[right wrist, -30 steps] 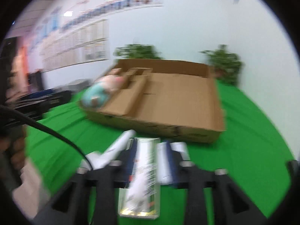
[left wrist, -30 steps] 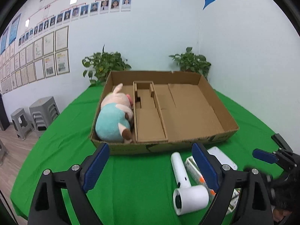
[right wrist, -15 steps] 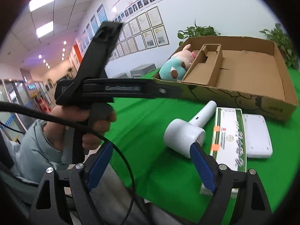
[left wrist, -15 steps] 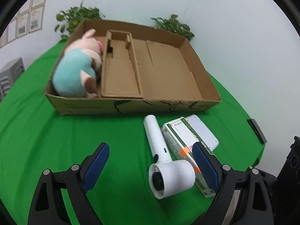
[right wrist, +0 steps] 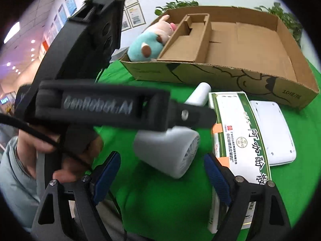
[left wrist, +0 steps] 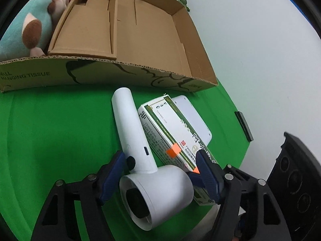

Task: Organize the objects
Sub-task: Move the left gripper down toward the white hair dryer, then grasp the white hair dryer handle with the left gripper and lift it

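Observation:
A white hair dryer (left wrist: 138, 132) lies on the green table, handle toward the cardboard box (left wrist: 100, 72). My left gripper (left wrist: 158, 172) straddles the dryer's round head, jaws closing on it, pads close beside it. In the right wrist view the same dryer (right wrist: 168, 150) lies just ahead of my right gripper (right wrist: 160, 178), which is open with nothing between its pads. A white-and-green medicine box (left wrist: 174, 132) (right wrist: 236, 132) lies to the right of the dryer, a flat white device (left wrist: 192, 116) (right wrist: 272, 132) beyond it. A pink-and-teal plush (left wrist: 30, 26) (right wrist: 146, 44) sits in the box's left compartment.
The cardboard box (right wrist: 200, 74) has a narrow middle divider and a wide bare right section. A thin black bar (left wrist: 243, 125) lies at the table's right edge. A hand (right wrist: 60, 152) holds the left gripper's black body (right wrist: 100, 104), which blocks the left of the right wrist view.
The left gripper has dropped and tilted down onto the dryer, and its jaws have narrowed around the head. The right gripper let go of the medicine box, opened wide and moved left.

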Demonstrator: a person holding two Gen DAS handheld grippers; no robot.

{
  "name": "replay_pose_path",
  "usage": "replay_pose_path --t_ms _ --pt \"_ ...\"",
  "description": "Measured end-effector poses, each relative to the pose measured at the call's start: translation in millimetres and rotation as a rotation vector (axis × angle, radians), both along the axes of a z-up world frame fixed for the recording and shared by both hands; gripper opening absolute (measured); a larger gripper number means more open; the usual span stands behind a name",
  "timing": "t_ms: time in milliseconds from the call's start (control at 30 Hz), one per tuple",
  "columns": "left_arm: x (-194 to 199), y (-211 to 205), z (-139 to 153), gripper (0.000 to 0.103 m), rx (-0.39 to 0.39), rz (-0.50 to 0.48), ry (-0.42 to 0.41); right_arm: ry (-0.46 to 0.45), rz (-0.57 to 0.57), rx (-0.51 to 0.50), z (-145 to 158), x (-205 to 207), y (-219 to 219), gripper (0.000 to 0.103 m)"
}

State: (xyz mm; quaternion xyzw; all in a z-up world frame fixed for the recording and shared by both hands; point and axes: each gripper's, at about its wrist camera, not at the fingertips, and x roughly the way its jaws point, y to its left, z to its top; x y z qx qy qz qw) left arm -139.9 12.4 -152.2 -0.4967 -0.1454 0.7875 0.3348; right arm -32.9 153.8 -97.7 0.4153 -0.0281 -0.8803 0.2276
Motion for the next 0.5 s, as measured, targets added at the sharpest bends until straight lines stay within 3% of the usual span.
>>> replay_pose_path --t_ms 133,333,500 --pt "2 -1 -6 0.064 0.038 -0.020 -0.044 -0.015 -0.005 -0.003 -1 -3 0 0.086" --pt "30 -1 -8 0.064 0.049 -0.055 -0.084 -0.013 0.033 0.019 -3 13 -1 0.085" --pt "54 -1 -10 0.064 0.081 -0.094 -0.131 0.007 0.072 0.098 -5 36 -3 0.083"
